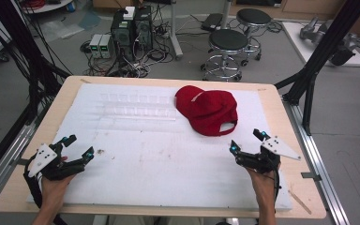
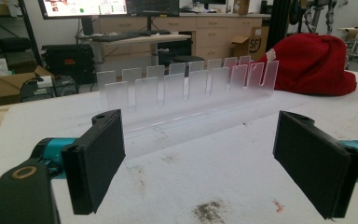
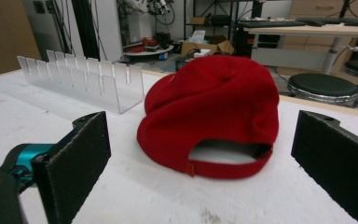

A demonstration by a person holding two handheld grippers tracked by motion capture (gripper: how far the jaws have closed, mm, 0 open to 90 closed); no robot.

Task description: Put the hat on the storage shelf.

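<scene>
White foam covers the counter point(image 1: 136, 154). Ahead of my right gripper point(image 1: 249, 143), jaws wide, lies a red cap point(image 3: 209, 112). My left gripper point(image 1: 77, 146), jaws wide, faces a clear rack point(image 2: 186, 88).

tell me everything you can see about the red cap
The red cap looks like soft fabric, a baseball style with a rounded crown, a brim and a back opening with an adjuster strap. It lies crown up on the white foam sheet, its back opening facing the right tool, its brim end close beside the clear slotted rack. Nothing grips it.
</scene>
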